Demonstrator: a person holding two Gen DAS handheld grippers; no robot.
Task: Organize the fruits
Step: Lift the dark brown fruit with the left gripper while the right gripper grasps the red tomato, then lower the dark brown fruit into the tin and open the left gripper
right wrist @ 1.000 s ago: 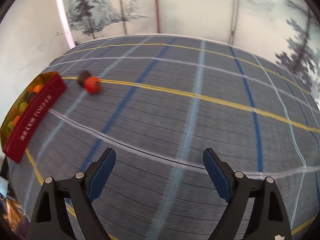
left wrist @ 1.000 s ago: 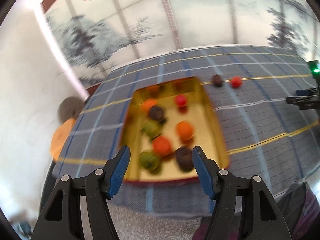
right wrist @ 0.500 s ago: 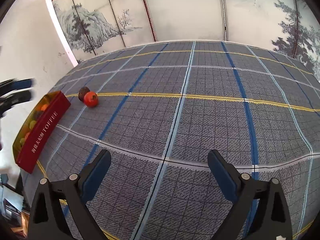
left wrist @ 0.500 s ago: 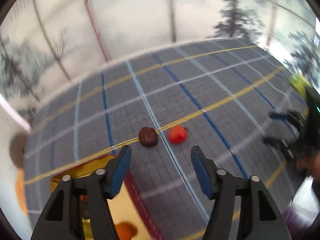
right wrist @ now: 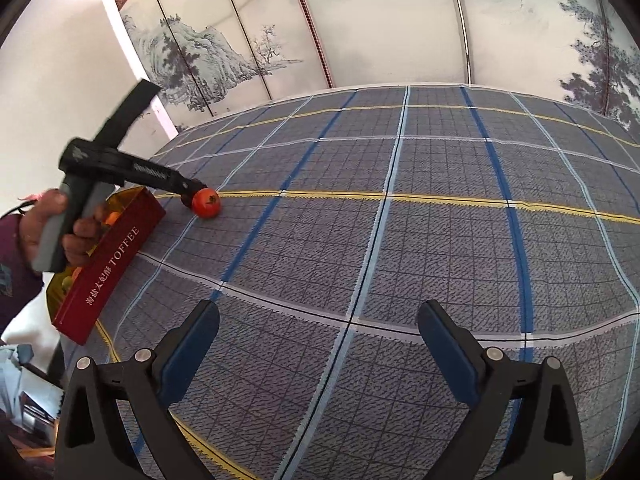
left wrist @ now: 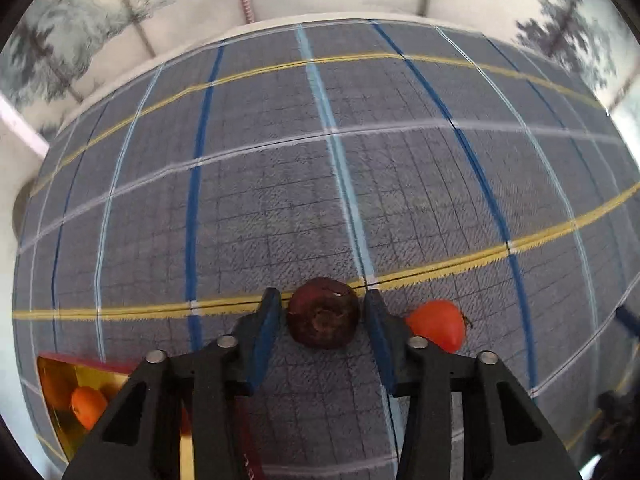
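Left wrist view: toffee box (left wrist: pixel 86 364) at near left with orange fruits inside, on the plaid cloth (left wrist: pixel 280 184). Our left gripper (left wrist: pixel 322 312) has just closed and pinches the dark brown fruit (left wrist: pixel 323 318); the red fruit (left wrist: pixel 438 326) sits just right of it. Our right gripper (right wrist: pixel 320 346) is spread wide over bare cloth, holding nothing.

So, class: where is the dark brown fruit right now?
In the left wrist view, the dark brown fruit sits low centre on the checked cloth, between the left gripper fingers, beside the red fruit.
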